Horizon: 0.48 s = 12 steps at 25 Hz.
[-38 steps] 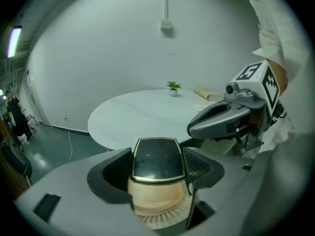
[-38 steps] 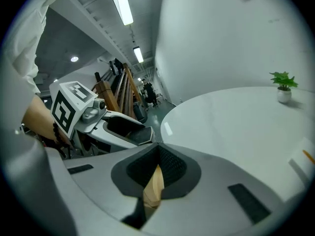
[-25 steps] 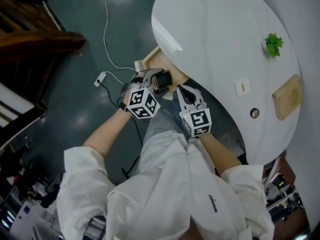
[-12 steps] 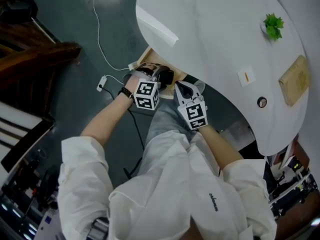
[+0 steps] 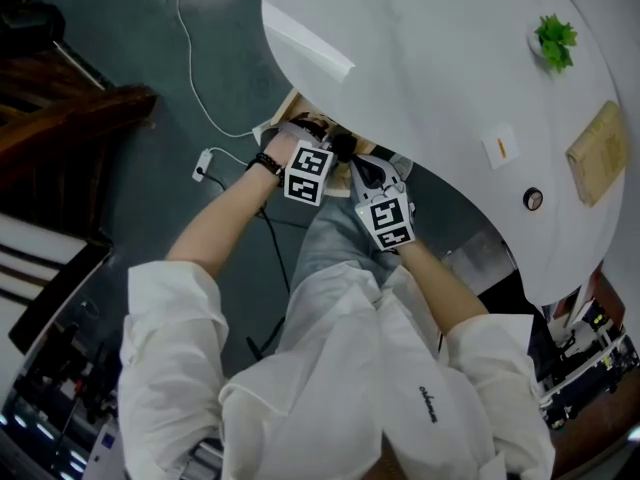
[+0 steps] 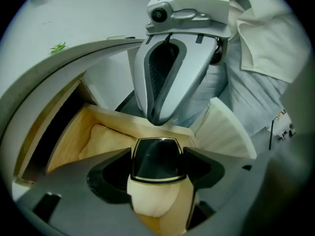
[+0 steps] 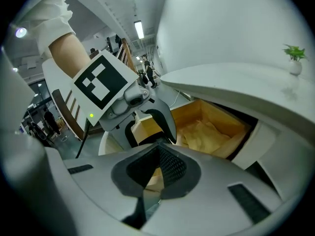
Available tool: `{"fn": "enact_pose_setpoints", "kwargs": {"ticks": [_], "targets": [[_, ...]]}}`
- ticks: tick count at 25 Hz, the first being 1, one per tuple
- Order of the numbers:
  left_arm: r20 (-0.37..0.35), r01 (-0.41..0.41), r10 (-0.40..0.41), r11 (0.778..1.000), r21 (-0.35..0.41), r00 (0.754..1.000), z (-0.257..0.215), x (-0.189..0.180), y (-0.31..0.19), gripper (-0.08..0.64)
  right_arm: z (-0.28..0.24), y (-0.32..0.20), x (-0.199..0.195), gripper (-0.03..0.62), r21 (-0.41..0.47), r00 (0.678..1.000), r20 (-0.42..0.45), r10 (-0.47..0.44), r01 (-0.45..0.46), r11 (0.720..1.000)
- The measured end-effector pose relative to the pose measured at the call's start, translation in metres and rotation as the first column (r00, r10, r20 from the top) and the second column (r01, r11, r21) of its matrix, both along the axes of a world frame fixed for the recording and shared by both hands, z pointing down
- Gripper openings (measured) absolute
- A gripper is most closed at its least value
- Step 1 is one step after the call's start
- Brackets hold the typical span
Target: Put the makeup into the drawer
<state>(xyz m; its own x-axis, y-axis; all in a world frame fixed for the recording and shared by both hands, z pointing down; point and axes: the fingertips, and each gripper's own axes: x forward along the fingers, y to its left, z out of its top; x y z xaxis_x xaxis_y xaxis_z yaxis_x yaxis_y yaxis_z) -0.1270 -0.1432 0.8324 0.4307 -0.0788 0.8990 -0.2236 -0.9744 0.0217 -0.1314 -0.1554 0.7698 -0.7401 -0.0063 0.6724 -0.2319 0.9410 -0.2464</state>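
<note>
A black square makeup compact (image 6: 157, 157) with a thin gold rim is clamped between my left gripper's (image 6: 157, 163) jaws. It hangs just above the open wooden drawer (image 6: 74, 132) under the white round table (image 5: 430, 68). In the head view the left gripper (image 5: 335, 148) sits at the table's edge over the drawer (image 5: 292, 108), and the compact (image 5: 341, 146) shows only as a dark spot. My right gripper (image 5: 362, 168) is shut, with its tips at the drawer's near wall (image 6: 156, 118). In the right gripper view its jaws (image 7: 157, 168) meet with nothing seen between them.
A pale crumpled cloth (image 7: 206, 134) lies in the drawer. On the table stand a small green plant (image 5: 555, 40), a wooden block (image 5: 600, 153) and a small round item (image 5: 533, 199). A white cable with a plug (image 5: 203, 160) trails over the dark floor.
My left gripper has carried the compact up and to the right, over the open drawer at the table's edge. The right gripper has stayed shut beside it.
</note>
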Motion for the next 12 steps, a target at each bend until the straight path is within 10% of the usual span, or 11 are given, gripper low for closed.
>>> {"fn": "enact_pose_setpoints", "kwargs": {"ticks": [12], "targets": [[0.040, -0.141, 0.145, 0.986, -0.094, 0.989, 0.051, 0.002, 0.001, 0.341, 0.012, 0.012, 0.002, 0.017, -0.036, 0.999, -0.012, 0.037, -0.038, 0.999]]}}
